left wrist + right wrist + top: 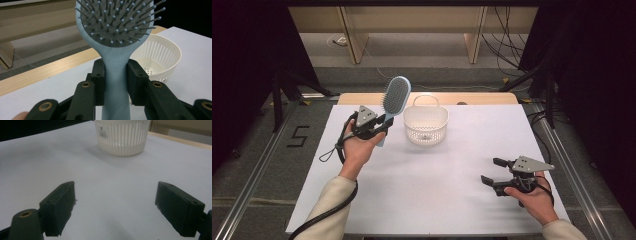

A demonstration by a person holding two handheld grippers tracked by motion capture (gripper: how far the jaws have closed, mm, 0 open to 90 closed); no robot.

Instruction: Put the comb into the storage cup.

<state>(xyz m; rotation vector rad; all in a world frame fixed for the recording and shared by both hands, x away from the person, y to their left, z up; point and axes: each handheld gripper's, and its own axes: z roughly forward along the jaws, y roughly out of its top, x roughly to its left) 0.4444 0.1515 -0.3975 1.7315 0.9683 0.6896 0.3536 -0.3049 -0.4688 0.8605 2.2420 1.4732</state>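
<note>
A light blue hairbrush (395, 97) with grey bristles stands upright above the white table (462, 210), its head up. My left gripper (379, 126) is shut on its handle, held in the air left of the basket. In the left gripper view both black jaws press the hairbrush (116, 75) handle from either side, at my left gripper (115, 77). A white slotted basket (426, 124) with a handle sits at the table's middle back. My right gripper (492, 171) rests low at the front right, open with nothing between its jaws; it faces the basket (122, 136) across bare table, my right gripper (125, 205) wide apart.
A wooden strip (362, 98) edges the table's far side. Black cables (507, 45) hang behind at the back right. Metal rails (262, 165) run along both sides of the table. A mark like a 5 (298, 136) lies on the floor at left.
</note>
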